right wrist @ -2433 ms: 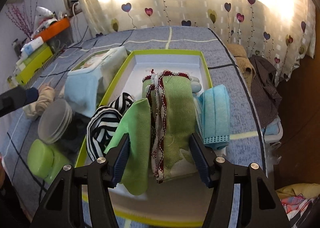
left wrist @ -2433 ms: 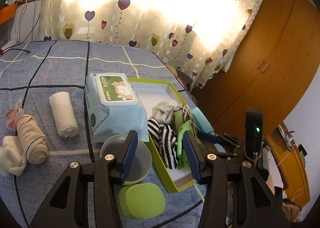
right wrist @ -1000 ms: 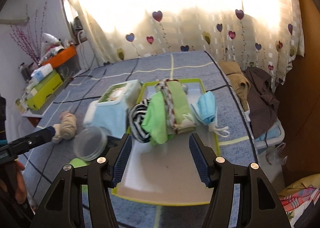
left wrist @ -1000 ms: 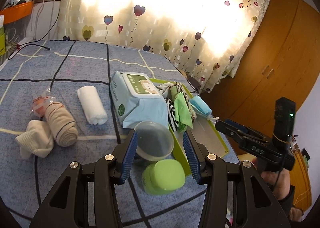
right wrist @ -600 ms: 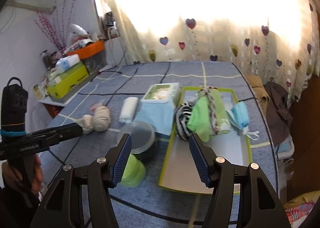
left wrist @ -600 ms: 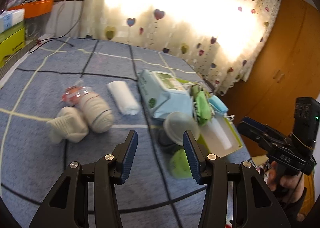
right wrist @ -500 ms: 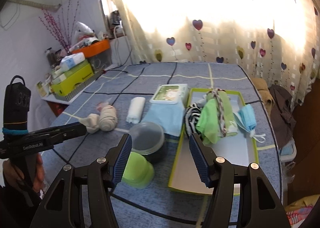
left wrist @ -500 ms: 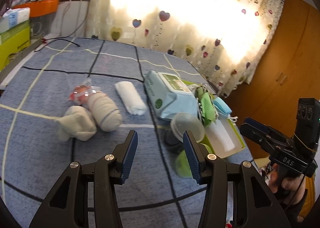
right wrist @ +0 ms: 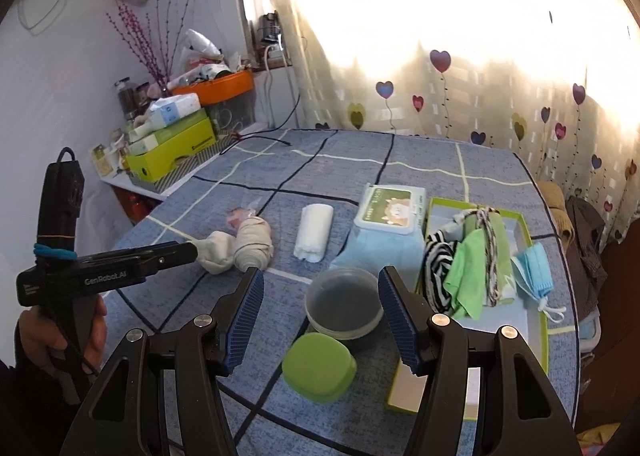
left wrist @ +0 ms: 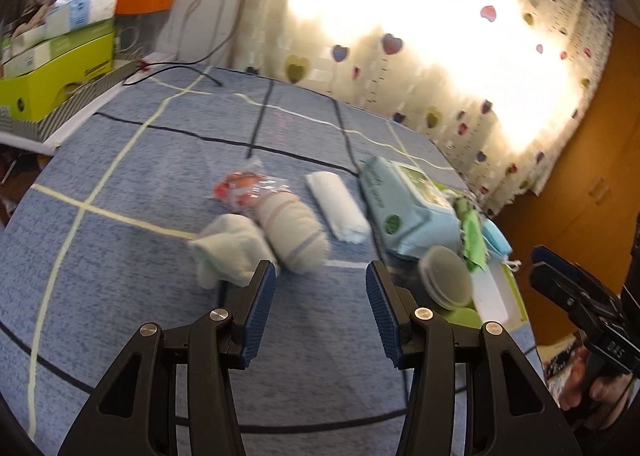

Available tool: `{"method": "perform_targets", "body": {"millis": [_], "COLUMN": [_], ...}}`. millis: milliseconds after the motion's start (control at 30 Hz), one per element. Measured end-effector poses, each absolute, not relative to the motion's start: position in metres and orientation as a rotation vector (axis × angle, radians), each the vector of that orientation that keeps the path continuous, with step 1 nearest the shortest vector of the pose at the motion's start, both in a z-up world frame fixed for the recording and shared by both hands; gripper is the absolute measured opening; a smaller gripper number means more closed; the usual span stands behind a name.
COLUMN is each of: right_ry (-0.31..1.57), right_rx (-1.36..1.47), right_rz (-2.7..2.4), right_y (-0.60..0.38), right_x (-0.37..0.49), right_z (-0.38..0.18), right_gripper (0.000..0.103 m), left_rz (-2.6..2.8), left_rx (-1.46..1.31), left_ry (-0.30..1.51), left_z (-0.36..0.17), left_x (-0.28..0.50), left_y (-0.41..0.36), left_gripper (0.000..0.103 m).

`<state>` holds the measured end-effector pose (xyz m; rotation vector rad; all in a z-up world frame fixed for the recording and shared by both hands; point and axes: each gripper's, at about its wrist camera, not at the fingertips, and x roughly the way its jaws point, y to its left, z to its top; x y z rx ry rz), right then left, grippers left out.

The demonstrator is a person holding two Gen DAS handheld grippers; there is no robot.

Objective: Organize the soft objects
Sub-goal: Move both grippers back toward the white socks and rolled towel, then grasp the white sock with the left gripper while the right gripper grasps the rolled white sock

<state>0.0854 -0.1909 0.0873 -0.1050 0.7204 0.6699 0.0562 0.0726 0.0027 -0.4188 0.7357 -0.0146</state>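
Both grippers have pulled back from the green-rimmed shallow tray (right wrist: 538,326), which a moment ago filled the right wrist view and now lies well ahead. That reads as one deposit finished and a fresh pick beginning: the left gripper (left wrist: 318,306) has swung towards the loose bundles on the blue checked bedspread (left wrist: 132,240).

The tray already carries a striped black-and-white cloth (right wrist: 438,268), a light green cloth (right wrist: 466,272) and a green piece with braided trim, with a blue face mask (right wrist: 534,272) draped over its right edge. Just left of the tray lies a pale blue wet-wipe pack (right wrist: 386,232).

Still outside the tray are a white rolled towel (left wrist: 338,206), a beige rolled sock bundle (left wrist: 294,228), a cream sock bundle (left wrist: 230,250) touching it, and a small orange-printed clear packet (left wrist: 240,186) behind them.

A clear round plastic tub (right wrist: 344,302) and a lime green lid (right wrist: 320,372) sit before the right gripper (right wrist: 320,318), on the straight path back to the tray.

Both pairs of jaws stand wide apart, holding nothing.
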Motion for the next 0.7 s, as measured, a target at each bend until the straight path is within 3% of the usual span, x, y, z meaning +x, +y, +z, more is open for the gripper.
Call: {"method": "perform_targets", "body": {"millis": [433,700], "right_ry": [0.745,0.771], "right_rx": [-0.168,-0.209], "right_rz": [0.722,0.75], "right_y": [-0.145,-0.114], "right_x": [0.103,0.115], "right_z": [0.085,0.079], "right_gripper": [0.06,0.06], "left_rz": [0.121,0.089], "left_rx": [-0.398,-0.349], "left_ry": [0.765,0.856], "left_z": [-0.021,-0.046], "left_x": [0.084,0.111], "left_y": [0.118,0.115], "left_gripper": [0.048,0.056]}}
